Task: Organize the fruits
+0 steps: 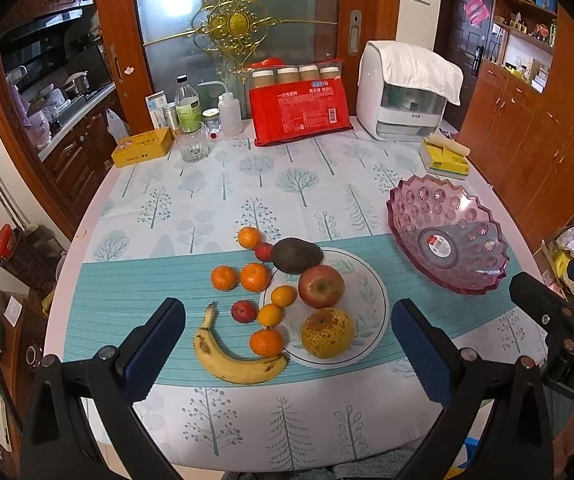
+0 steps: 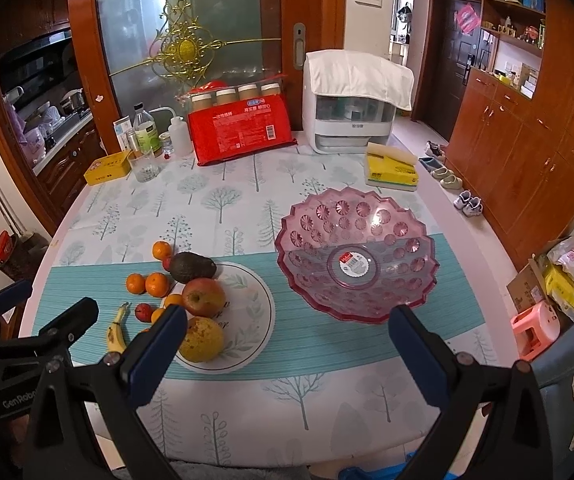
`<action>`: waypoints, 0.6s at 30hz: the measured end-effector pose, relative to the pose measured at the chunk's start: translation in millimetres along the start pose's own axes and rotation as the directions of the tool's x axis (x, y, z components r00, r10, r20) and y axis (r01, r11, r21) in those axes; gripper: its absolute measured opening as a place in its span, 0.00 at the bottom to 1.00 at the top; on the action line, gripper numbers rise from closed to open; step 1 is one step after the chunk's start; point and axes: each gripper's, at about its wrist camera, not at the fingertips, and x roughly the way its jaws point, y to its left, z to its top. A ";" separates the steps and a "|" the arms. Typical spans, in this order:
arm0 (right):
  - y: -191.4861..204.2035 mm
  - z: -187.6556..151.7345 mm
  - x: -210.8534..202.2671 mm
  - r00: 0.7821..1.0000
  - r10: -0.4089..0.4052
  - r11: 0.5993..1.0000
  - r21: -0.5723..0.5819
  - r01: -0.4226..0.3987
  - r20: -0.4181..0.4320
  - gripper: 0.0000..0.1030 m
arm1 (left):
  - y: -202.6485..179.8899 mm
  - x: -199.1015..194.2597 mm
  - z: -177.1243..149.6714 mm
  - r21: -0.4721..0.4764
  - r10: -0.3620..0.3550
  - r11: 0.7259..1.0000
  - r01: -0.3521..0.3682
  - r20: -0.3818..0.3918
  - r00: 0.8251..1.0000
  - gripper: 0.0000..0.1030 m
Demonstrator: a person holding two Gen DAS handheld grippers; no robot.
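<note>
Left gripper: the left gripper (image 1: 287,344) hangs over the near edge of the desk (image 1: 247,184), jaws spread wide, nothing between them, aimed at the fruit pile.
Right gripper: the right gripper (image 2: 287,344) is splayed apart too and empty, looking toward the pink bowl (image 2: 357,254).
Where the fruit sits: apple (image 1: 321,286), pear (image 1: 327,338) and two small oranges on the white plate (image 1: 371,312); avocado (image 1: 296,255) overlapping the plate's far rim; banana (image 1: 235,356) and the other oranges loose on the teal strip beside it.
Bowl: empty, well right of the plate, a likely home for everything.
Apple: firm, smooth and heavy-ish; I'd pinch across its widest middle.
Pear: speckled and bruised-looking, probably softish, so go gently around its belly.
Banana: curved, spotted, soft; take it mid-length, across the narrow way.
Oranges: light and round, likely to roll off; close squarely on the centre.
Avocado: dark, probably ripe; a light squeeze across the short axis.
</note>
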 end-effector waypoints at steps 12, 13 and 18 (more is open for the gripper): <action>1.7 0.1 -0.9 1.000 0.031 1.000 -0.005 -0.031 0.005 0.98 | 1.5 2.3 0.4 -0.018 0.010 1.000 -0.010 -0.003 1.000 0.99; 2.2 0.0 -0.9 1.000 0.030 1.000 -0.005 -0.030 0.003 0.98 | 2.0 2.4 -0.8 -0.017 0.009 1.000 -0.009 -0.003 1.000 0.99; 2.4 -0.2 -0.9 1.000 0.028 1.000 -0.007 -0.028 0.001 0.98 | 2.2 1.9 -0.7 -0.015 0.005 1.000 -0.005 0.000 1.000 0.99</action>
